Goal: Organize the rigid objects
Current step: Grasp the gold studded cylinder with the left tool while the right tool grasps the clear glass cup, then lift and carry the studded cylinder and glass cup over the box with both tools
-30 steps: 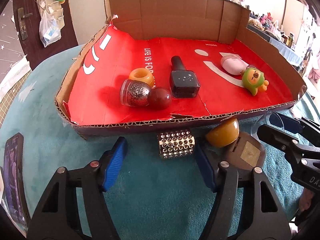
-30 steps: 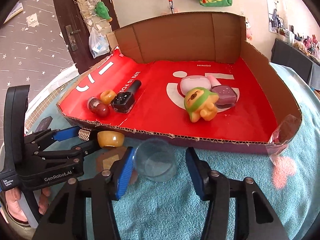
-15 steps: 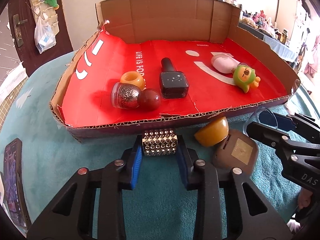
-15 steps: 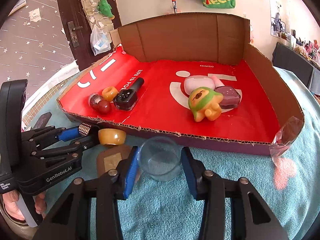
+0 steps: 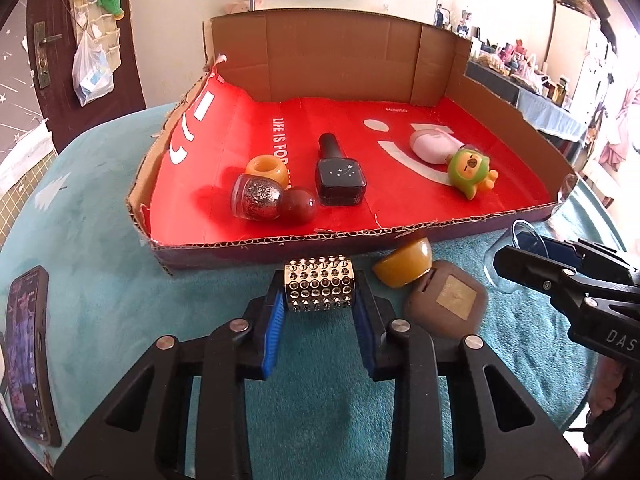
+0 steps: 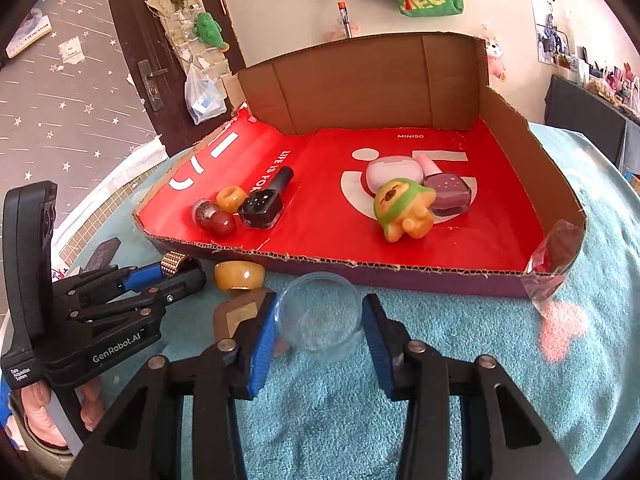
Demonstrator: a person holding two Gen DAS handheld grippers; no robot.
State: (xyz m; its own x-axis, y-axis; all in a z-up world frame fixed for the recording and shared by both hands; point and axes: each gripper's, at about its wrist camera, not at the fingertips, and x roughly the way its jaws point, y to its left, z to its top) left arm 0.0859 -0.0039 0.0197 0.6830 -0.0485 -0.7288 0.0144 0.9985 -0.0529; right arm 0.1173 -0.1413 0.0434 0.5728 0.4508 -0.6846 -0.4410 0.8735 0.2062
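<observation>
A silver studded cuff (image 5: 319, 280) sits on the teal towel just in front of the cardboard tray (image 5: 360, 237). My left gripper (image 5: 320, 292) is shut on it, one blue pad on each side. In the right wrist view a clear plastic cup (image 6: 320, 326) rests on the towel by the tray's front wall, and my right gripper (image 6: 320, 305) is shut on it. That view shows the left gripper (image 6: 176, 268) at the left with the cuff (image 6: 175, 259). Between the grippers lie an amber ring (image 5: 404, 266) and a brown compact (image 5: 446, 300).
The red-lined tray holds a glitter bottle (image 5: 256, 198), an amber ring (image 5: 266, 168), a dark nail polish (image 5: 340, 178), a pink case (image 5: 434, 146), a green toy (image 5: 470, 168) and a mauve bottle (image 6: 450, 194). A phone (image 5: 30, 352) lies at the left on the towel.
Both grippers went from open to shut, the left on the studded cuff and the right on the clear cup. Both cameras sit slightly closer to the objects; nothing else moved.
</observation>
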